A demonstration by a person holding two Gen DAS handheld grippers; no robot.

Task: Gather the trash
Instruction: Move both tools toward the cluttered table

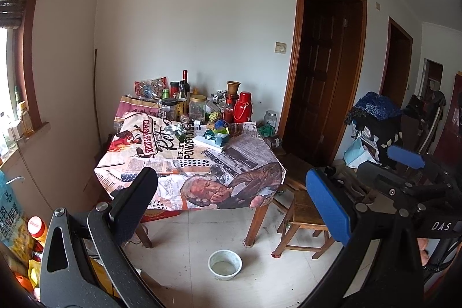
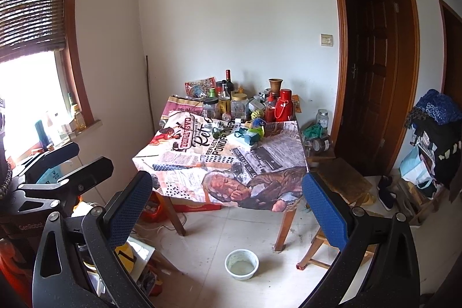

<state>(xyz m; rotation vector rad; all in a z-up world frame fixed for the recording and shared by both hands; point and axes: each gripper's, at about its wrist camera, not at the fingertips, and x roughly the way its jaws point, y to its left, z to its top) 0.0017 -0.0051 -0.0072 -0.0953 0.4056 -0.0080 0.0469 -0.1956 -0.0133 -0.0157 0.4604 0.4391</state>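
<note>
While both tools, left [image 1: 234, 204] and right [image 2: 228, 210], hang spread wide and empty, crumpled trash [image 2: 250, 134] lies on the counter [image 2: 231, 163] before jars [image 2: 239, 106]. A white bowl [image 2: 241, 264] on the floor holds pale residue.

A wooden table [image 2: 284, 233] under a printed cloth [image 2: 219, 163] bears jars and bottles [image 2: 228, 103] at its far edge.

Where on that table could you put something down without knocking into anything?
The near half of the tablecloth is bare, from the front edge up to the white box. The back, against the wall, is crowded with bottles and jars and a red flask.
</note>
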